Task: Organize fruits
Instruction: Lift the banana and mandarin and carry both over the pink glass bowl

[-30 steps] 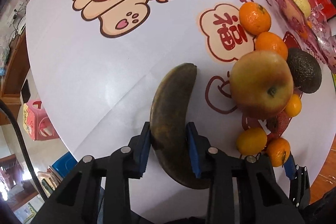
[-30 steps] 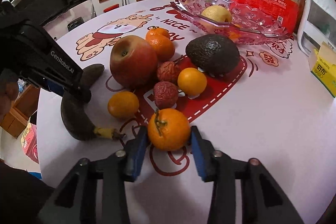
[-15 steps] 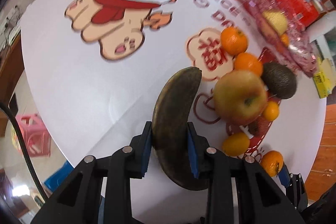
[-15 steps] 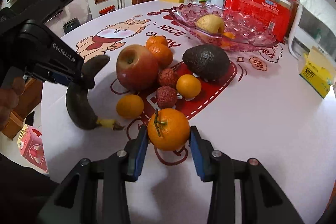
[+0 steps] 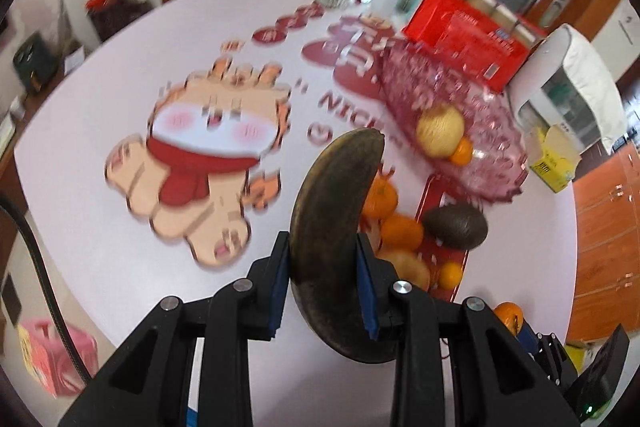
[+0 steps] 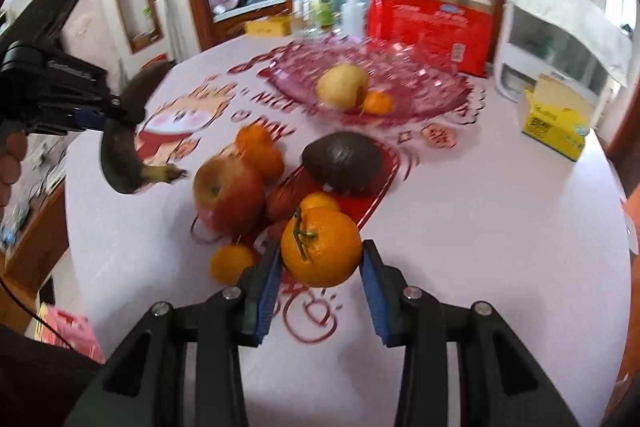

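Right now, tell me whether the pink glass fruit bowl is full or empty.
Neither: the pink glass fruit bowl is mostly bare, holding only a yellow pear and a small orange beside it.

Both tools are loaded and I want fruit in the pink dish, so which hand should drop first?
Probably left: its tool holds the banana raised, tip near the pink dish. The right tool's orange sits behind the pile.

Ahead of my right tool I see the round white cartoon-printed tabletop [image 6: 480,227] carrying a red-yellow apple [image 6: 228,193], dark avocado [image 6: 342,163], small oranges [image 6: 232,263], pink glass dish [image 6: 420,87], and yellow carton [image 6: 554,123].
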A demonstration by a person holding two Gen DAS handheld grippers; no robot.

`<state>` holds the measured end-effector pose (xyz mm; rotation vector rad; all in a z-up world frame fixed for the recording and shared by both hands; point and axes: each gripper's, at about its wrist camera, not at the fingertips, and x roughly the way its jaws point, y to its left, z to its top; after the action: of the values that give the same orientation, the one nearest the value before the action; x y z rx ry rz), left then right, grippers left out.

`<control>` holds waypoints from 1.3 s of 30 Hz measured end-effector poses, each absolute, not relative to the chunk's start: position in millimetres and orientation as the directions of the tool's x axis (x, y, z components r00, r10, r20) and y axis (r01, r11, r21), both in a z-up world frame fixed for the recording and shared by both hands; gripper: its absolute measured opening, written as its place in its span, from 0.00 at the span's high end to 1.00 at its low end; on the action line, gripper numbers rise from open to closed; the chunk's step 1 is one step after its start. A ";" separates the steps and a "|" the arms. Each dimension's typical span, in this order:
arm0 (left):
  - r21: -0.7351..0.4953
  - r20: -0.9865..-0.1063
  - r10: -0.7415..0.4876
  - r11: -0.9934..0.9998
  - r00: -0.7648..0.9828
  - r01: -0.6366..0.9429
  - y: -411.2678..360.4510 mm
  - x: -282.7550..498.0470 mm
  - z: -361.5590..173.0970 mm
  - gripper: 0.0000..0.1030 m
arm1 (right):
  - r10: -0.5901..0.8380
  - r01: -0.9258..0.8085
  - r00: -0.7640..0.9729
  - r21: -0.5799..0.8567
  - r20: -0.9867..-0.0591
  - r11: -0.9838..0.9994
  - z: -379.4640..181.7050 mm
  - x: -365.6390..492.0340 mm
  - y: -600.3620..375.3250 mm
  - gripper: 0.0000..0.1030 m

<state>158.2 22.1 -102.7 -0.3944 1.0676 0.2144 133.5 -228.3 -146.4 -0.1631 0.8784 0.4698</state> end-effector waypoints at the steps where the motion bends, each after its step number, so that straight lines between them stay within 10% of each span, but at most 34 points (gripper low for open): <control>1: -0.206 -0.878 -0.020 0.917 0.478 -0.341 25.5 163.4 -96.2 0.72 | 0.317 -0.440 0.554 0.052 -0.770 0.896 -144.1 137.8 -227.9 0.62; 21: -0.099 -0.801 -0.088 0.995 0.593 0.014 46.0 324.4 -18.9 0.72 | 0.157 -0.180 0.731 0.034 -0.664 0.983 -79.8 224.3 -213.6 0.62; 39: -0.075 -0.895 -0.148 0.980 0.422 0.183 8.2 417.3 -101.3 0.72 | 0.177 -0.150 0.657 0.103 -0.733 0.983 -119.6 272.8 -178.2 0.62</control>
<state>417.3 8.2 -101.3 0.0355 1.1164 -0.2073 272.8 -178.2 -119.6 0.0343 0.8342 0.1849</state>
